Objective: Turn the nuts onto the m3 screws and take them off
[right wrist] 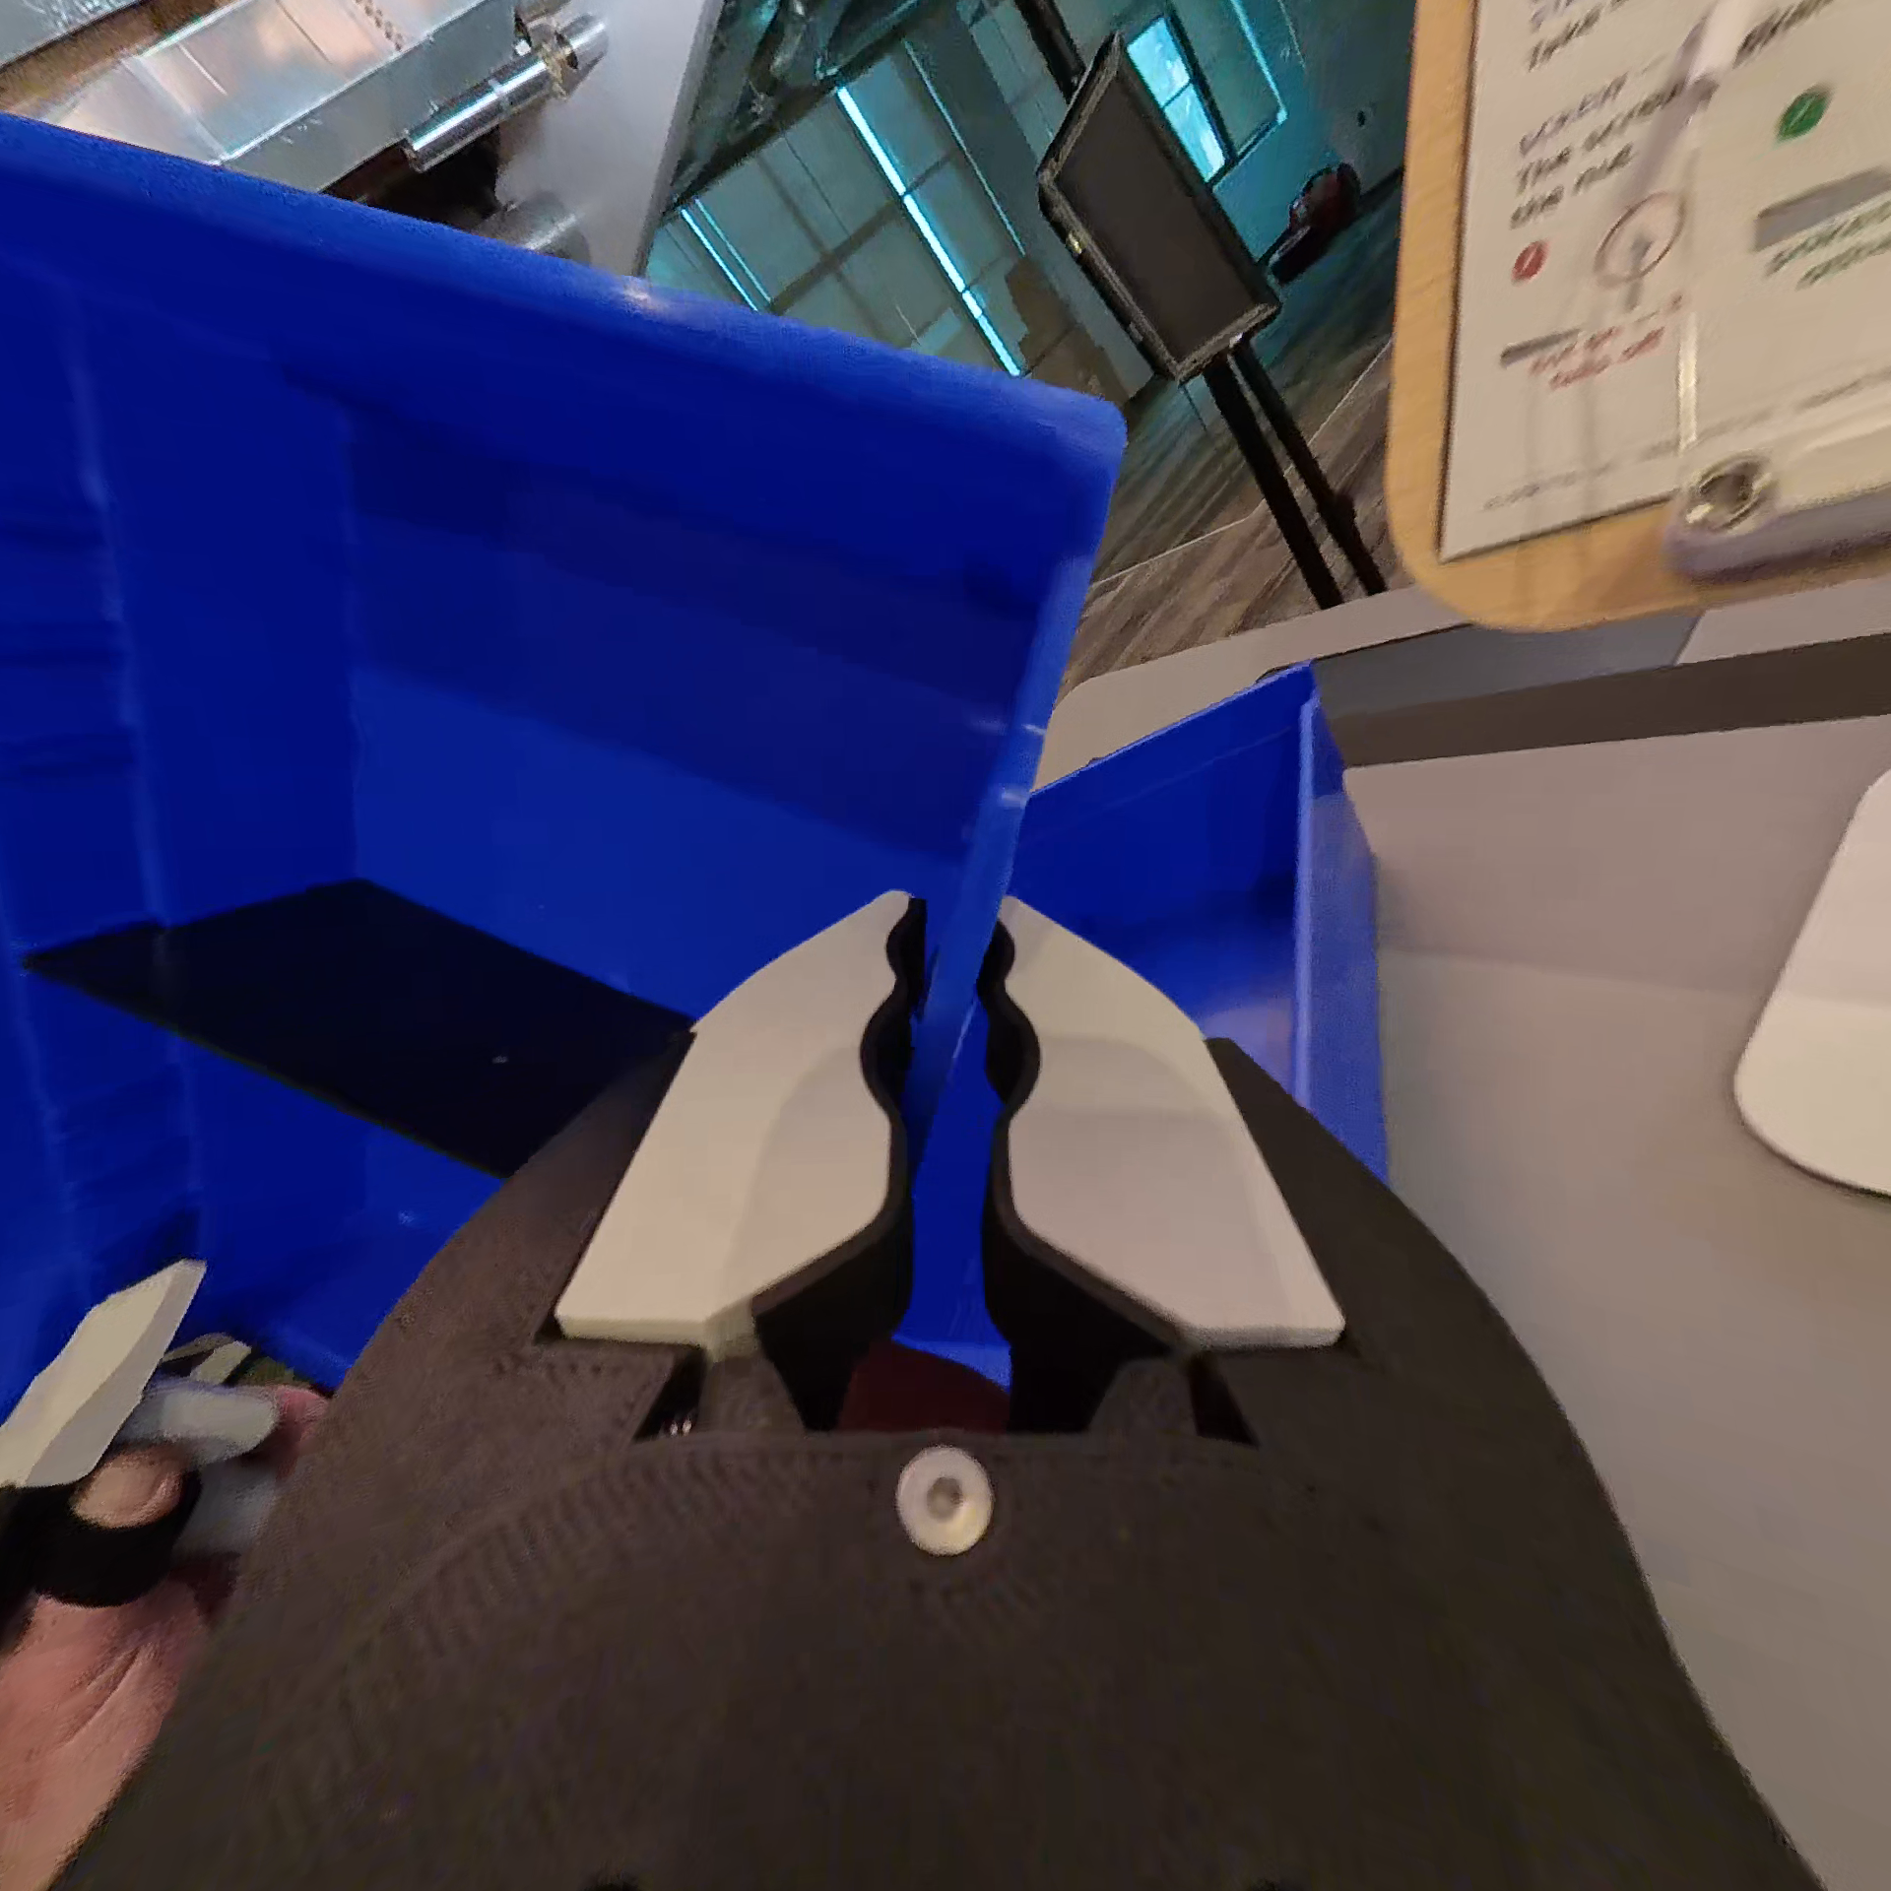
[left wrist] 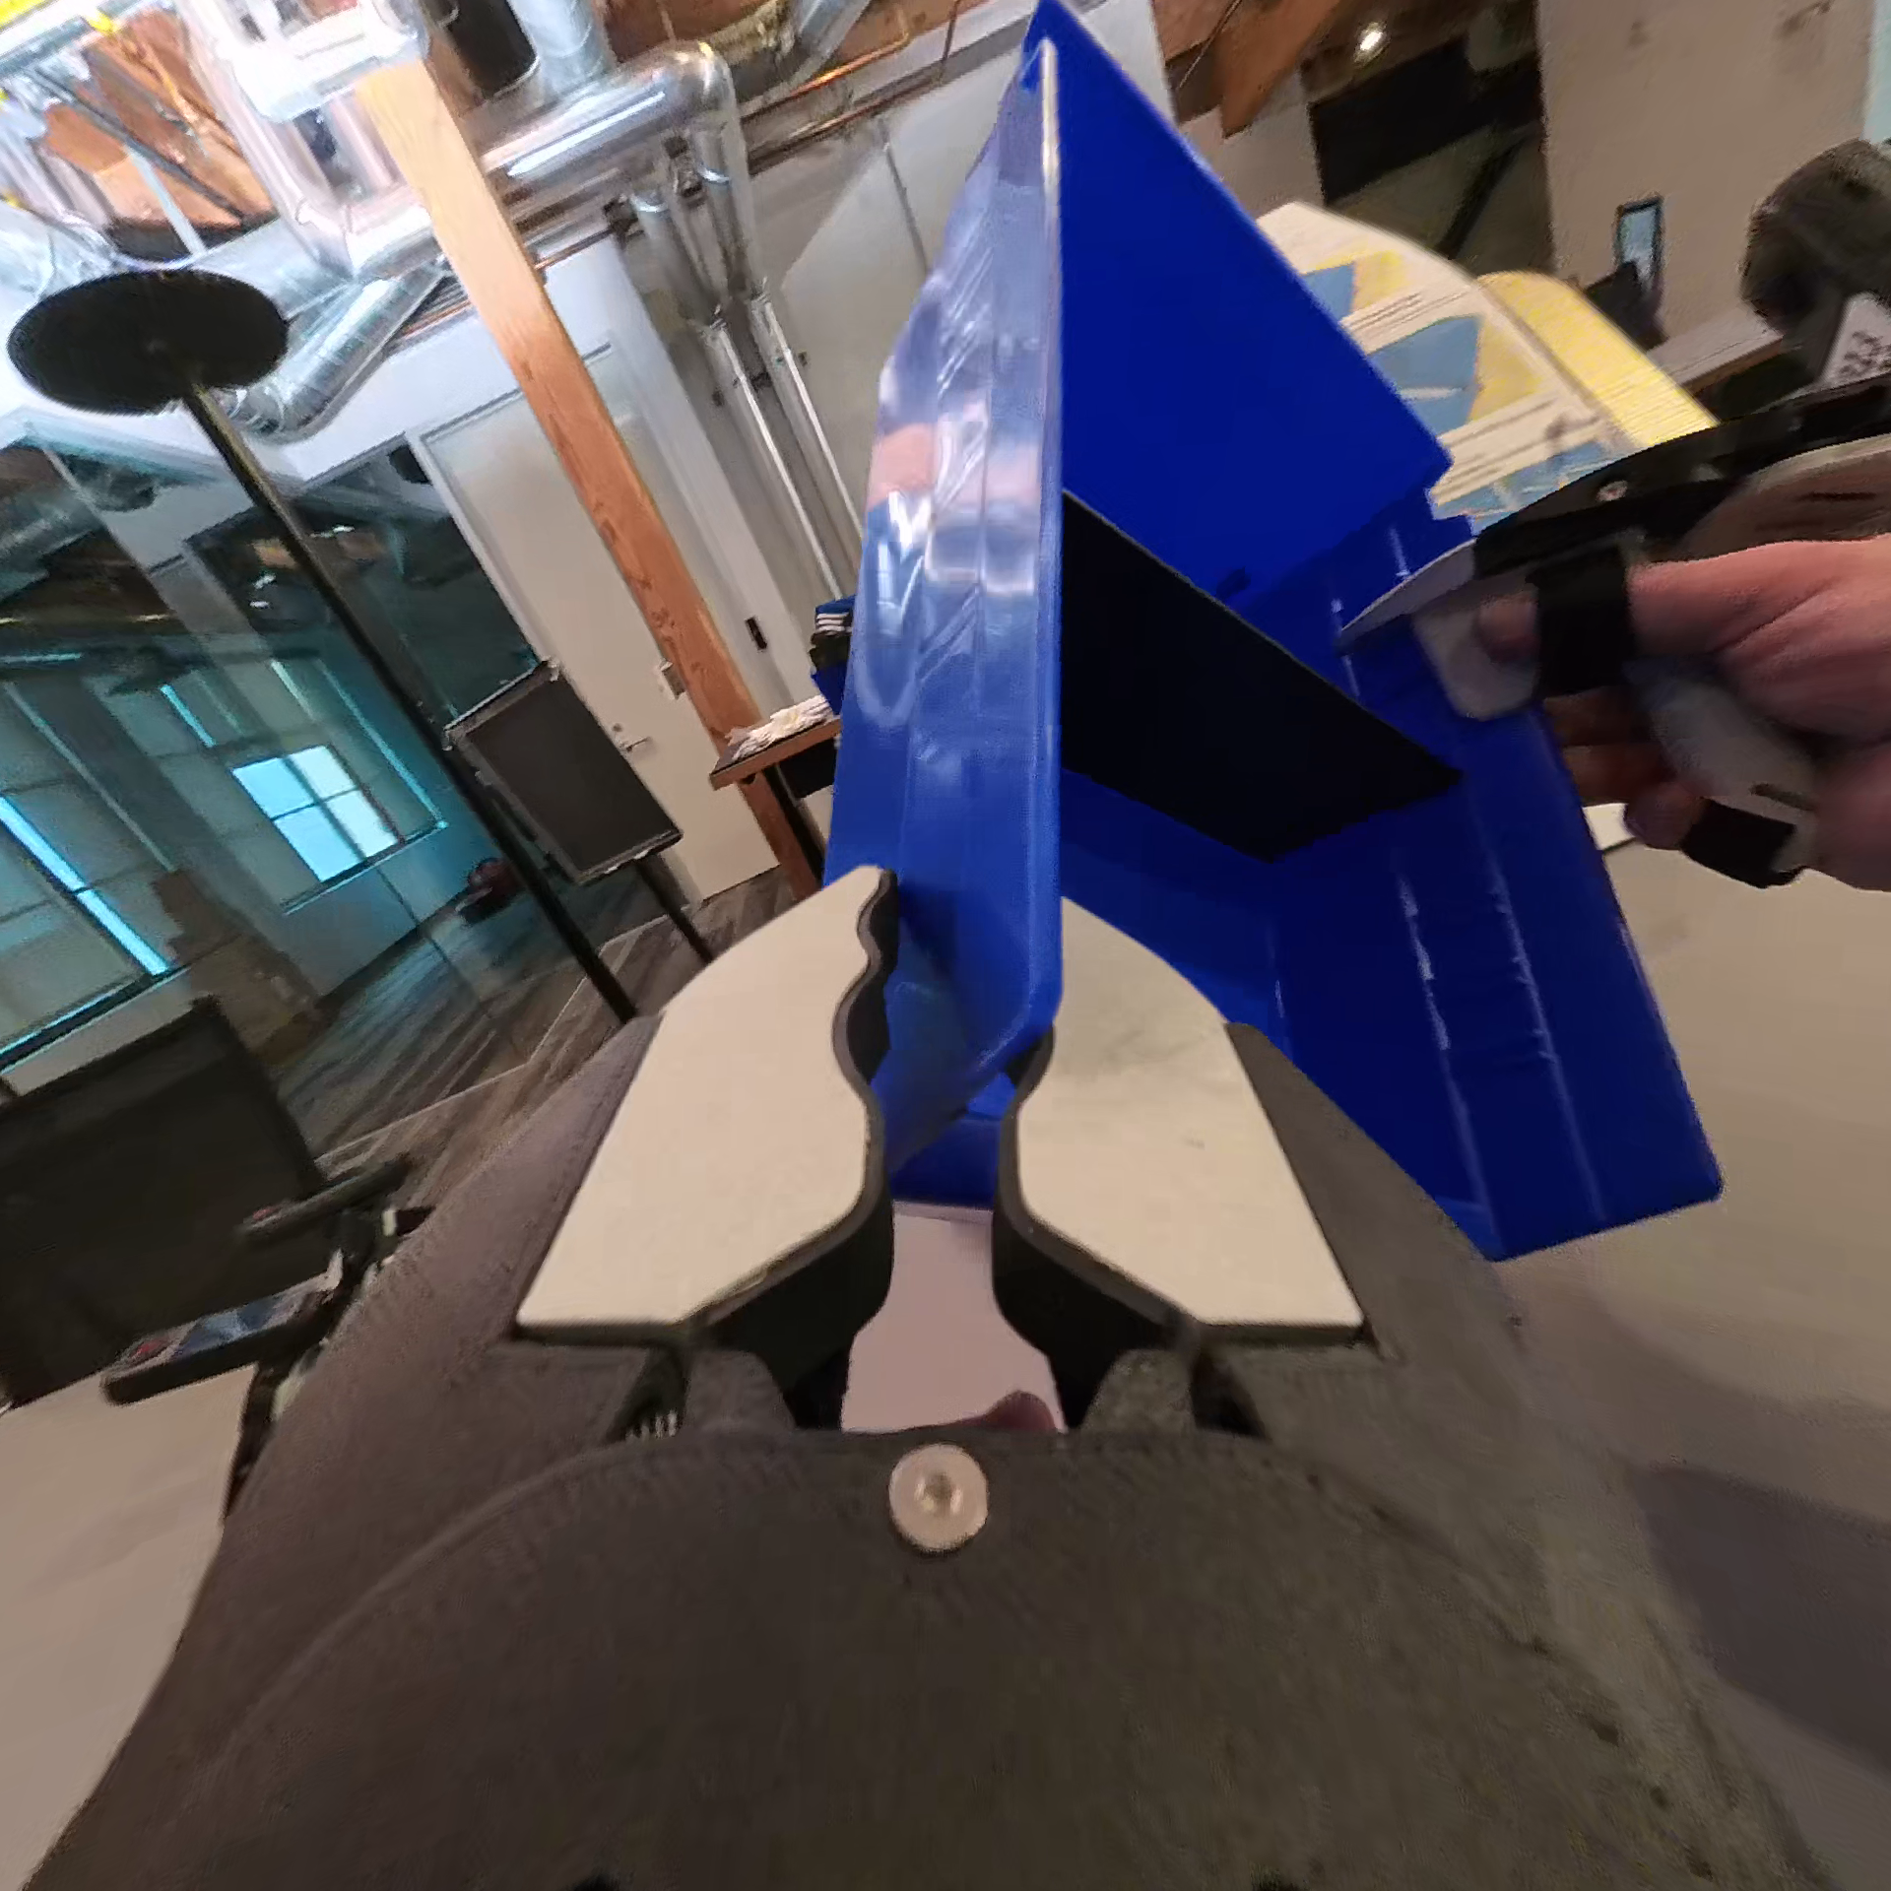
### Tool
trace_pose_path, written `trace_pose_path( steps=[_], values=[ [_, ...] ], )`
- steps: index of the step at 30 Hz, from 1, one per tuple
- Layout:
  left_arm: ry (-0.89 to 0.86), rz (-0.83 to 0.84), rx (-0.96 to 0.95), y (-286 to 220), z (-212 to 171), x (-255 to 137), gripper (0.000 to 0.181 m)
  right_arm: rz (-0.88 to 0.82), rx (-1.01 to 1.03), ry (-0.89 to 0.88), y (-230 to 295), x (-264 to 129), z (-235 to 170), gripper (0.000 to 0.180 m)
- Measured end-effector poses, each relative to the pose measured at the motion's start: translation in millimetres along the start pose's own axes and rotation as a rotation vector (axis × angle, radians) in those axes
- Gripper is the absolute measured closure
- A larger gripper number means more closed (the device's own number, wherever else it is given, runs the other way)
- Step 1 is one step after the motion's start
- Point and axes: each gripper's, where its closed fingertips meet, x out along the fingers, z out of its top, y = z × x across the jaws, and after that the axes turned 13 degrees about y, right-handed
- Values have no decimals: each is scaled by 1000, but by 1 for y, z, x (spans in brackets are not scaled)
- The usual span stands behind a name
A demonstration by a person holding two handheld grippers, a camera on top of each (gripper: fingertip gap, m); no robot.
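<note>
No nuts or screws show in either view. A blue plastic bin (left wrist: 1228, 409) is held tilted up off the grey table, with a black divider (left wrist: 1207, 706) across its inside. My left gripper (left wrist: 962, 982) is shut on one thin side wall of the bin. My right gripper (right wrist: 952, 921) is shut on the opposite wall edge; the bin's inside (right wrist: 512, 614) and the divider (right wrist: 358, 1003) lie to its left. The right gripper, in a hand, also shows in the left wrist view (left wrist: 1433, 604). One finger (right wrist: 113, 1351) of the left gripper shows at the lower left.
More blue bin wall (right wrist: 1228, 819) stands beyond the held edge on the grey table (right wrist: 1637, 1330). A wooden board with a printed sheet (right wrist: 1535, 307) leans at the back right; a white object (right wrist: 1821, 1023) sits right. A black stand (left wrist: 143, 338) and a screen (left wrist: 563, 778) stand beyond the table. The gap from one gripper's tips to the other's is roughly 25 cm.
</note>
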Motion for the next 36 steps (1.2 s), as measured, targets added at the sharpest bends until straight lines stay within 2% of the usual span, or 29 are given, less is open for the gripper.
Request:
trace_pose_path(
  steps=[5,10,15,17,20,25,28,33,34,36],
  values=[
    [-32,-155,-31,-45,12,7,146,-36,-70,-25,-13,-30,24,173],
    [-107,-357,-52,-87,38,0,120,-94,-154,-95,-28,-84,55,173],
    [-150,-404,-158,-65,47,-10,115,-217,-231,-172,-52,-163,83,173],
    [-82,-378,-187,-49,31,1,116,-268,-249,-188,-63,-197,92,173],
    [130,-299,-204,-36,-22,33,111,-358,-286,-181,-80,-250,102,173],
    [426,-294,-252,-61,-107,84,93,-508,-326,-159,-111,-320,109,173],
    [495,-259,-265,-57,-129,102,96,-553,-310,-128,-134,-348,107,173],
    [602,-325,-272,-68,-158,119,133,-611,-268,-25,-189,-387,105,173],
    [614,-326,-279,-69,-164,123,132,-626,-263,-9,-201,-394,106,173],
    [617,-329,-305,-70,-168,130,147,-656,-250,28,-223,-407,106,173]
  ],
)
